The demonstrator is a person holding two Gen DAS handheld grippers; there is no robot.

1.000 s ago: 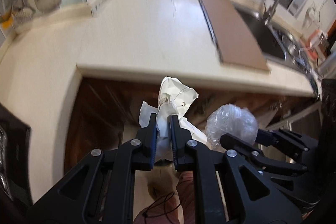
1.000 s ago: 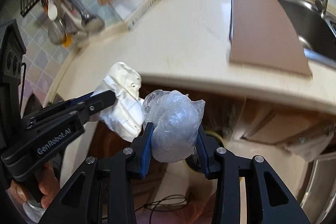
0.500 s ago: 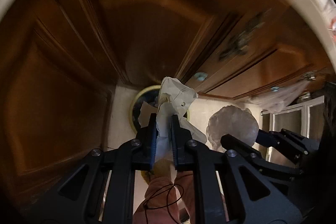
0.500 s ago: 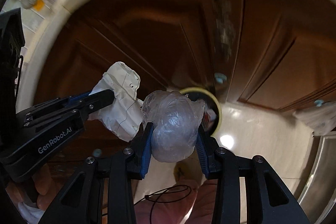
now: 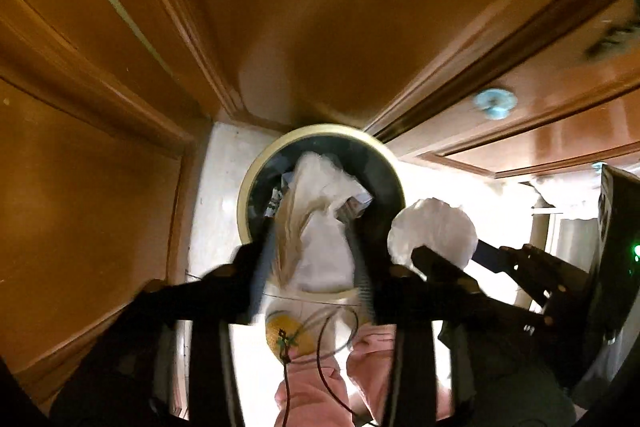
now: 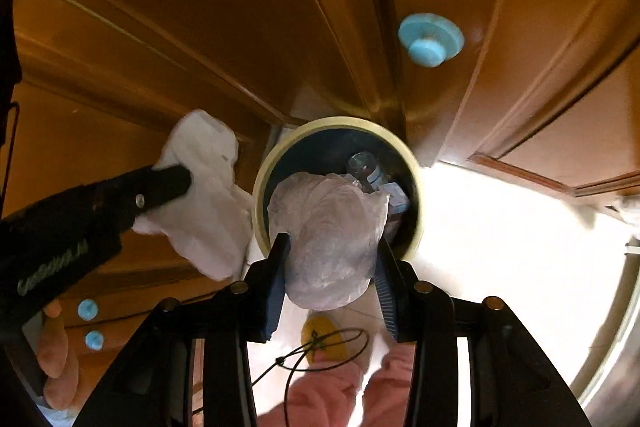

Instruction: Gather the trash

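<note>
Over the round, cream-rimmed trash bin on the floor at the foot of the brown cabinet doors, both grippers now hang pointing down. What has just changed is the left gripper: its jaws are opening, and the crumpled white paper sits between them, blurred, loose rather than pinched, its top already over the bin's dark mouth. That reads as the drop under way, so this piece should land among the rubbish already inside. The right gripper is also starting to open, yet its jaws are for now clenched on the ball of clear plastic wrap, which bulges between the pads directly above the bin, where a small bottle lies among other scraps. I judge its release is the next step; the wrap is light and springy and may cling to a pad. A second ago both views showed the pale bench, a brown board and the sink from above, with both pieces held tight; half a second ago the cabinet fronts filled the views and the bin looked small. Now it lies close beneath both loads, and the left jaws stand far wider than they did.
</note>
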